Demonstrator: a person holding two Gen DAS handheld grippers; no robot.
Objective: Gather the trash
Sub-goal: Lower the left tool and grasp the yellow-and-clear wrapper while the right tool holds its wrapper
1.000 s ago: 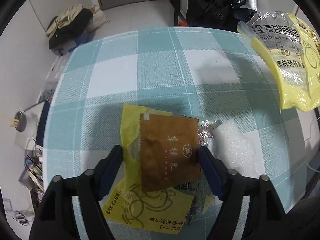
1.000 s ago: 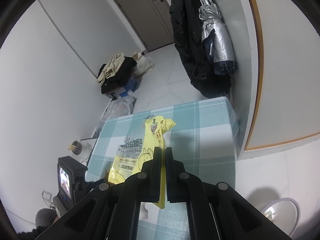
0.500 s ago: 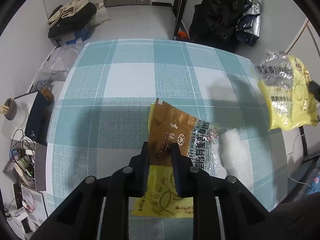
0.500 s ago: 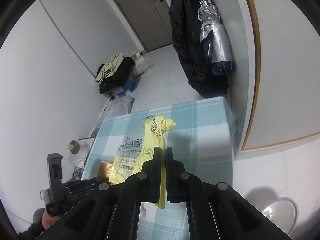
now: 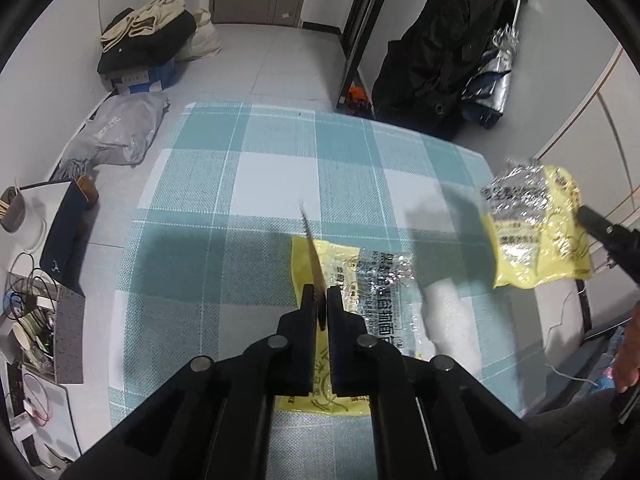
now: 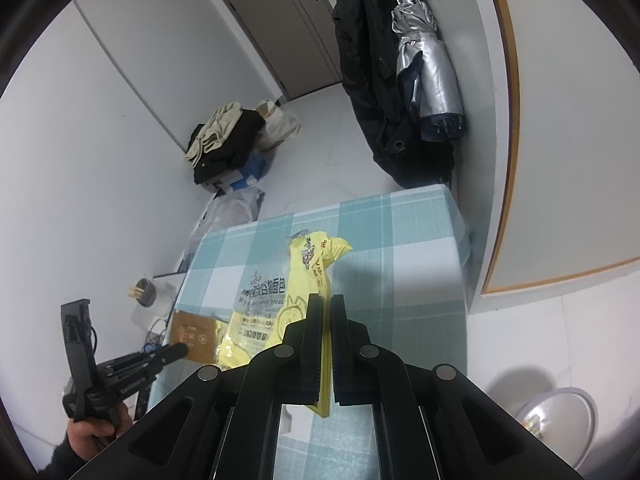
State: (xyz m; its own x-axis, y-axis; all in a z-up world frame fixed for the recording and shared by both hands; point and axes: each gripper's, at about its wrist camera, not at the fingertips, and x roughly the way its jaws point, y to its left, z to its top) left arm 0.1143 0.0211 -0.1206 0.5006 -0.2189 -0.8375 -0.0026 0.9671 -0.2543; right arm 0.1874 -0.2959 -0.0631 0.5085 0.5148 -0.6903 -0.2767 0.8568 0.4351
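Left wrist view: your left gripper [image 5: 322,305] is pinching the brown wrapper [image 5: 313,256] edge-on between its pads, and its jaws have just been closing onto that wrapper. You are holding the wrapper lifted off the table, so it is showing as a thin upright sliver rising from the fingertips. Beneath it, the yellow wrapper [image 5: 334,266] is lying flat on the teal-and-white checked tablecloth [image 5: 276,176], overlapping a clear printed wrapper [image 5: 382,304] just to its right. A white padded piece [image 5: 452,320] is lying beside those; it is looking like bubble wrap, though the view is too soft to be sure.

Your right gripper [image 6: 326,332] is clamping fully on the lower edge of the yellow bread bag [image 6: 280,300], and you are holding that bag up in the air over the near right side of the table. In the left wrist view, the same bag [image 5: 536,228] is hanging at the right, well apart from the wrappers on the cloth. In the right wrist view, your left hand [image 6: 94,434] is gripping the handle of the left gripper [image 6: 178,350], with the brown wrapper [image 6: 194,334] showing flat-faced at its tip, close beside the bag.

On the floor beyond the table, a pile of clothes [image 5: 148,36] is sitting on a box.
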